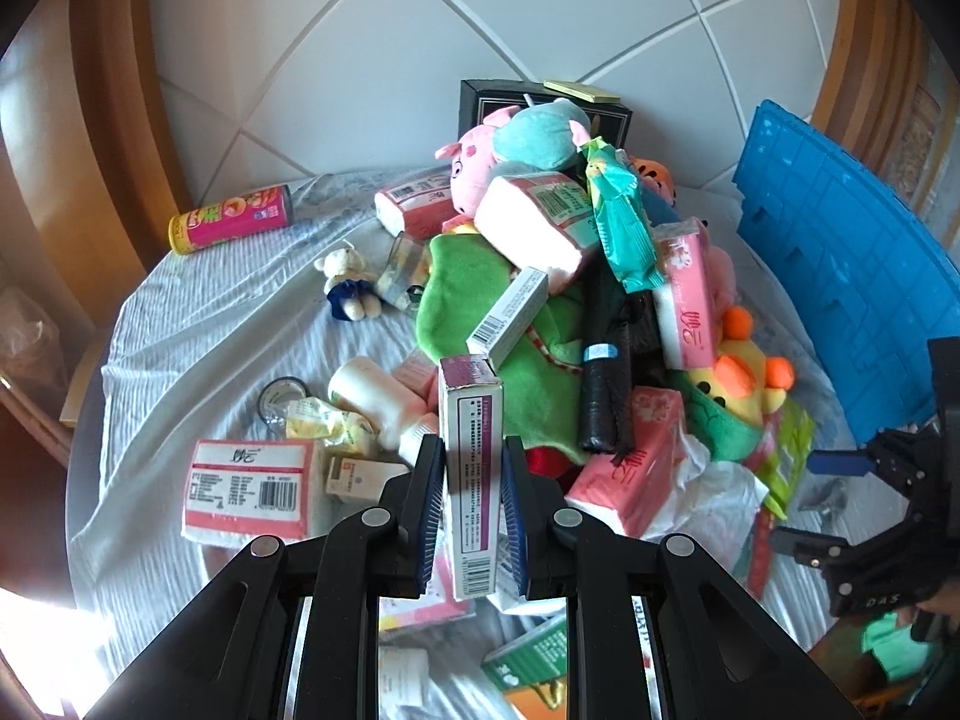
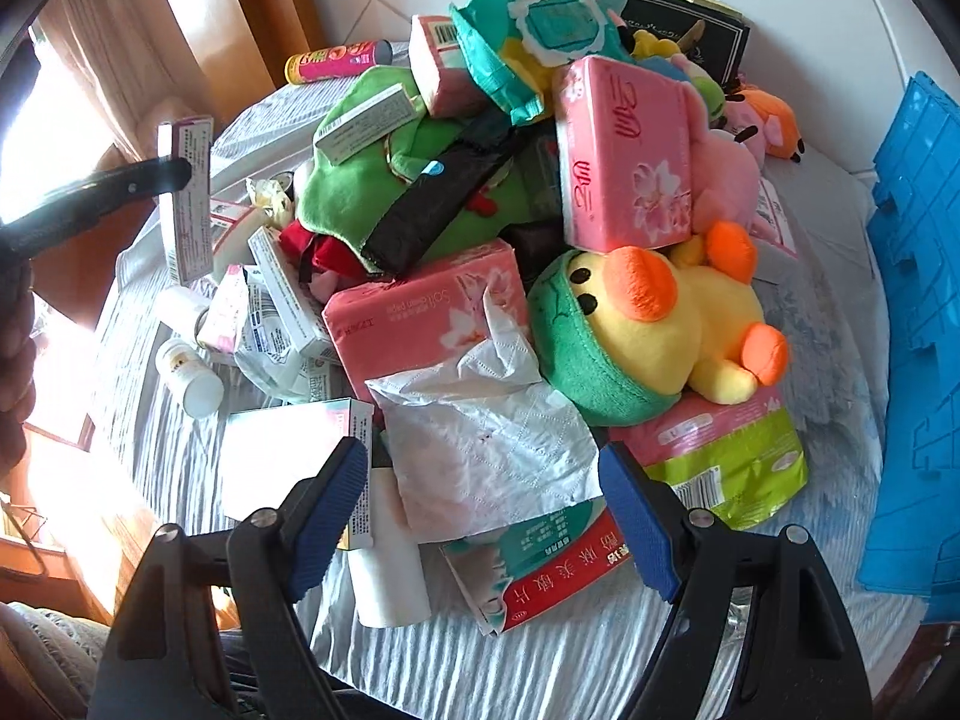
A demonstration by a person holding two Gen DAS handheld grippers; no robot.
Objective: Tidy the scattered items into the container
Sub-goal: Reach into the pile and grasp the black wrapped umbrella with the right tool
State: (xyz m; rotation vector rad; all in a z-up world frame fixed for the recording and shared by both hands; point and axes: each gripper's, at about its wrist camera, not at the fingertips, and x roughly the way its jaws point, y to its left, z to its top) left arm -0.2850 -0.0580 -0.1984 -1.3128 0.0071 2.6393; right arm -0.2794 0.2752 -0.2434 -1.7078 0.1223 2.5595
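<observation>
My left gripper (image 1: 473,510) is shut on a tall white and purple medicine box (image 1: 471,456), held upright above the table; the box also shows at the left of the right wrist view (image 2: 186,198). My right gripper (image 2: 483,492) is open and empty, hovering over a crumpled white tissue (image 2: 486,450) that spills from a pink tissue pack (image 2: 420,312). A heap of scattered items fills the table: a yellow duck plush (image 2: 678,324), a green plush (image 1: 480,300), pink tissue packs (image 2: 618,150). The blue container (image 1: 840,276) stands at the right edge.
A pink snack can (image 1: 231,219) lies at the far left on the white cloth (image 1: 210,324). A small bear toy (image 1: 348,282), a tape roll (image 1: 282,396), white bottles (image 2: 189,378) and a black box (image 1: 486,102) by the tiled wall are around the heap.
</observation>
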